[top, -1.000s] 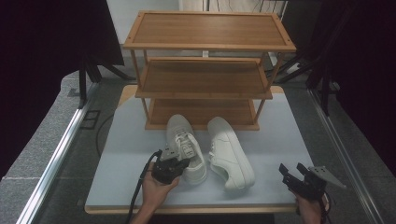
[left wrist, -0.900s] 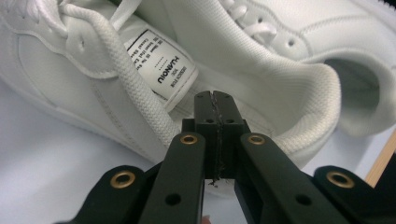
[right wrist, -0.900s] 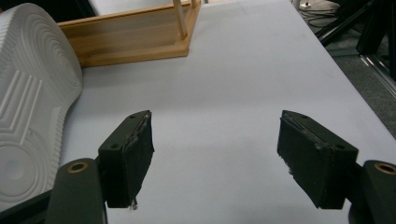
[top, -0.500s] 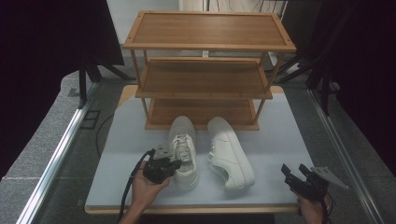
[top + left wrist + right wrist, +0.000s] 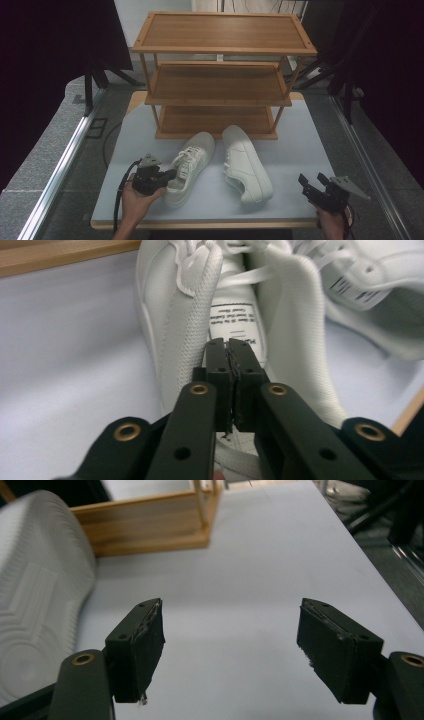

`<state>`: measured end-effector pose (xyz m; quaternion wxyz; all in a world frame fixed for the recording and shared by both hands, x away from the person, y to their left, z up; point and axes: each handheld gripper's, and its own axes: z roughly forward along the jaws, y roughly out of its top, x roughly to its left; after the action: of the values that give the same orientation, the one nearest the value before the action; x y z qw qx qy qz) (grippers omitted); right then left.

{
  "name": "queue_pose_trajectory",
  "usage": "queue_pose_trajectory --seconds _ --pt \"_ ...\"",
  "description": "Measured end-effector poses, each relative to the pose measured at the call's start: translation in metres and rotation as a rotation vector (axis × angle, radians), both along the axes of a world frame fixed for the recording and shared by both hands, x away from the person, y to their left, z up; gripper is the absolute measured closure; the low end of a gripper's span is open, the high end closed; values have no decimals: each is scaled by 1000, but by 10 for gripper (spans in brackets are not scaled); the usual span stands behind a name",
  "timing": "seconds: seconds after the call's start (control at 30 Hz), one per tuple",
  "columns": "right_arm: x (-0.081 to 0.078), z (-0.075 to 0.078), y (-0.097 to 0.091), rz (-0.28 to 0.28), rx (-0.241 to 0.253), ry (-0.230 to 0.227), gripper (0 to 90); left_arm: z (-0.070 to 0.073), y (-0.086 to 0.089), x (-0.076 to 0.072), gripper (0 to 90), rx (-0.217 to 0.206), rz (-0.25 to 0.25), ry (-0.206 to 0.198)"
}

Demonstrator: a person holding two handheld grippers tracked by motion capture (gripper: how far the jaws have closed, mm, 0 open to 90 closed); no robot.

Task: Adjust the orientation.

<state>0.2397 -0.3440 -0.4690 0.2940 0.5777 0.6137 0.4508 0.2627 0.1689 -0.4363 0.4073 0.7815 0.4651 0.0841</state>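
Nearest the table's front edge, right gripper [image 5: 312,184] held low at the corner, jaws spread wide over bare table top [image 5: 295,145], nothing between the pads. Across at the front left, left gripper [image 5: 170,175] nosed against the heel of the left shoe [image 5: 189,167]; in the left gripper view pads almost together, jaws just been easing apart, no shoe material visibly caught between them, tips over the shoe's opening near the tongue label. Just beside, right shoe [image 5: 246,162], toe toward the front, well clear of the right gripper. Farther back, wooden shoe rack [image 5: 218,75], three shelves.
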Motion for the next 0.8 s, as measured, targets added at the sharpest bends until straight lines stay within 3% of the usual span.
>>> queue_pose_trajectory --seconds 0.07,0.1,0.13,0.2,0.27,0.33,0.37,0.4,0.43,0.57,0.67,0.73,0.8 --pt "2 5 6 22 -2 -21 269 5 0 -2 787 -21 -3 -20" --pt "2 7 8 33 -9 -30 270 10 0 -3 787 -43 -6 -42" --pt "2 12 15 60 -27 -52 272 17 1 -4 728 -79 -5 -73" --pt "1 15 19 67 -32 -61 273 21 0 -5 704 -95 -11 -97" --pt "-2 26 27 65 -53 -88 281 23 1 -9 602 -125 -2 -139" --pt "-4 29 30 78 -47 -102 294 24 1 -9 553 -127 1 -144" --pt "-9 38 35 122 -12 -122 308 25 1 -12 525 -122 12 -163" --pt "-9 38 35 122 -12 -122 308 25 1 -12 508 -122 12 -163" --pt "-16 47 40 167 22 -130 325 26 2 -15 492 -146 45 -190" --pt "-26 65 57 256 25 -145 404 25 0 -20 419 -155 41 -212" --pt "-30 72 72 330 21 -140 526 25 2 -18 400 -179 47 -209" --pt "-31 76 82 419 81 -114 613 24 3 -15 401 -196 56 -204" --pt "-32 79 91 470 91 -102 681 23 6 -14 404 -206 59 -195"
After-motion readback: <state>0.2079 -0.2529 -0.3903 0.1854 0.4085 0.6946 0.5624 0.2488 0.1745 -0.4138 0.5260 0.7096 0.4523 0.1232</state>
